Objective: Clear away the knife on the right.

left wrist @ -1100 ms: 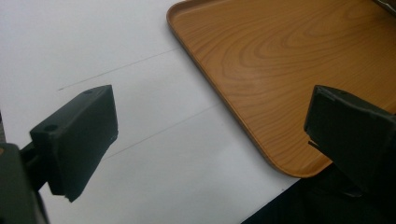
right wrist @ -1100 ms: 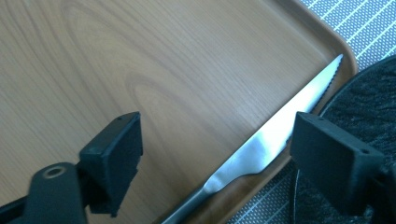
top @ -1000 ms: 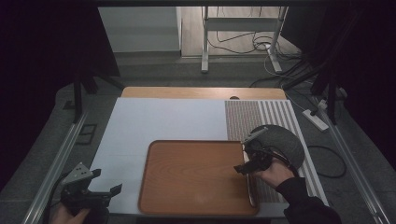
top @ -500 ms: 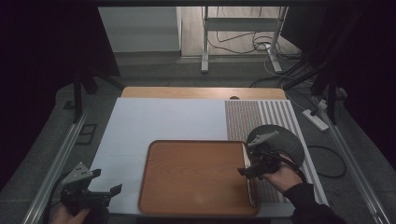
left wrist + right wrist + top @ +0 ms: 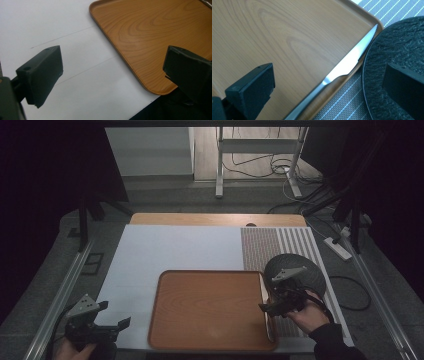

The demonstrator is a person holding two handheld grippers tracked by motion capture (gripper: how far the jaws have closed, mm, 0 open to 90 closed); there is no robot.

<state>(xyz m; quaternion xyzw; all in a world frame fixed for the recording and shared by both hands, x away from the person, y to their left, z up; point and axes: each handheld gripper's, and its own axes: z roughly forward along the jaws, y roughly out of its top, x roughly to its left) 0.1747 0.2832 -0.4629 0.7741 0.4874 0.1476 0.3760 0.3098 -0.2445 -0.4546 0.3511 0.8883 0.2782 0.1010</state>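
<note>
1. Two grippers: our right gripper (image 5: 272, 306) hangs over the tray's (image 5: 210, 307) right rim, where the knife (image 5: 342, 71) lies beside the dark plate (image 5: 305, 270).
2. Its jaws, just opened, stand wide and empty; a second ago it sat farther up.
3. Our left gripper (image 5: 107, 320), wide and empty, waits over bare white mat (image 5: 165, 245).

1. Knife (image 5: 342, 67): in the right gripper view the handle end is cut off by the bottom edge; in the high view it is too thin to make out clearly.
2. Black plate (image 5: 397, 50): cut off by the right edge and partly hidden behind one jaw.
3. Wooden tray (image 5: 155, 32): far side cut off by the top edge.
</note>
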